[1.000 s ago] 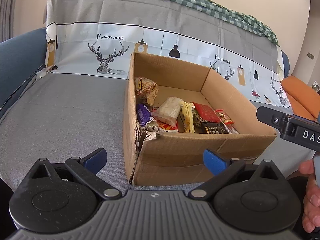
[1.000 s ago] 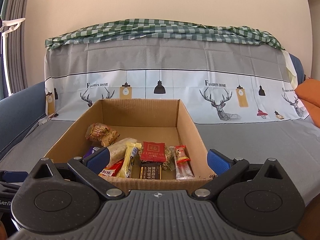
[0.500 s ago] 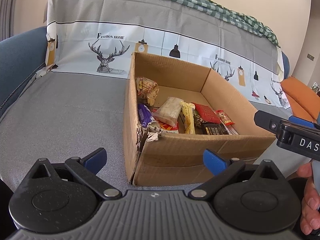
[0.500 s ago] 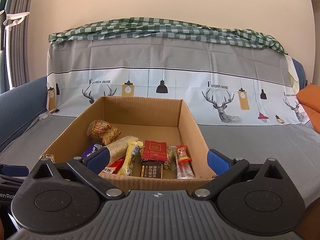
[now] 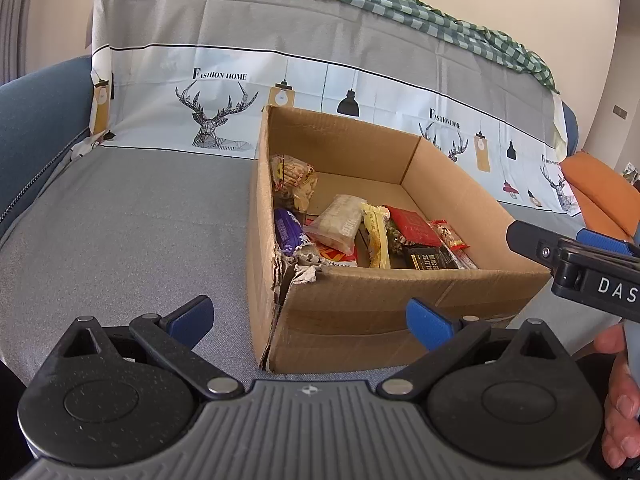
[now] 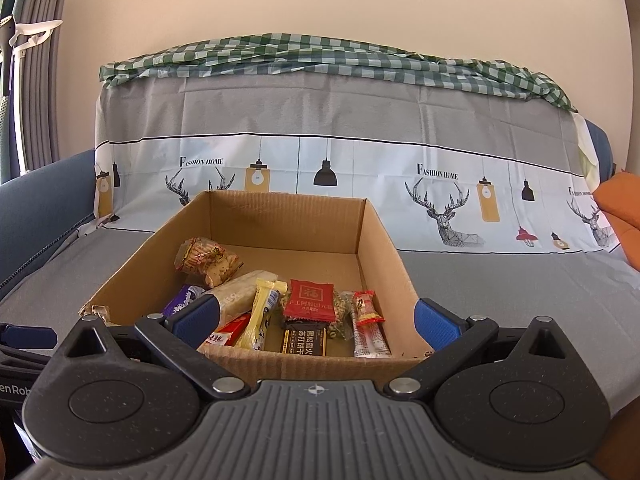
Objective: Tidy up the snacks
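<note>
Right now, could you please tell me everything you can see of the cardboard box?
The cardboard box is brown corrugated card, open-topped with no flaps showing, standing upright on the grey cover. Its near left corner is torn and frayed. Wrapped snacks lie loose across its floor, mostly toward the near side. Neither gripper touches it.

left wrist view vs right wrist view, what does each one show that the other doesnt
Only the left wrist view shows the torn near corner of the cardboard box from outside, the right gripper seen from the side, and the hand holding it.

Only the right wrist view shows the white stand by the curtain at the left edge.

Both show the open box on the grey cover, the same snacks inside, such as the red packet and the yellow bar, and the deer-print backrest cloth. Both grippers are open and empty.
</note>
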